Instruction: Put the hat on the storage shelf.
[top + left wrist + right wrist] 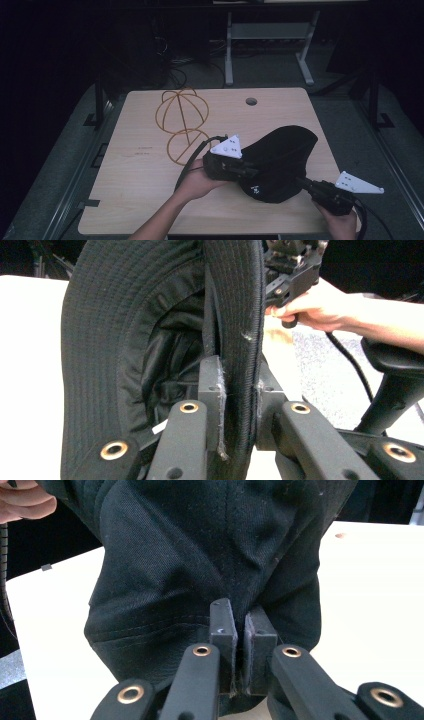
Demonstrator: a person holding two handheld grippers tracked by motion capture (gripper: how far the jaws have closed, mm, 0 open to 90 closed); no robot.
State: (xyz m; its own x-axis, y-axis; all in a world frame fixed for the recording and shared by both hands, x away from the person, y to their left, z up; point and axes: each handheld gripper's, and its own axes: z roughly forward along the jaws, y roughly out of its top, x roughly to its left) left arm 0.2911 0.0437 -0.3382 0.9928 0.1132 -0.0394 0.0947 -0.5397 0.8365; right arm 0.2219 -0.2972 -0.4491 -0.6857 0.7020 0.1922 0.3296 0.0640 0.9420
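Going left to right in the high view, a wire hat stand [182,122] made of orange loops is standing on the far left part of the light wooden counter [130,195], well apart from the work in front of it. Nearer the person, the left hand [196,181] is holding the left claw [250,172], which is pointing to the right and reaching into the black hat [282,160]. In the left gripper view that claw [239,395] is pinching the stitched brim of the hat [150,340], the band running upright between the two pads while the dark lining of the crown is showing to the left.

The hat itself is sitting over the middle-right part of the counter, between the two claws, with its crown rising toward the far edge.

To the right, the right hand [342,225] is gripping the right claw [300,181], which is pointing left and up at the hat's near edge. In the right gripper view its [241,630] pads are pressing nearly together on a fold of the black fabric [200,555] at the hat's lower edge.
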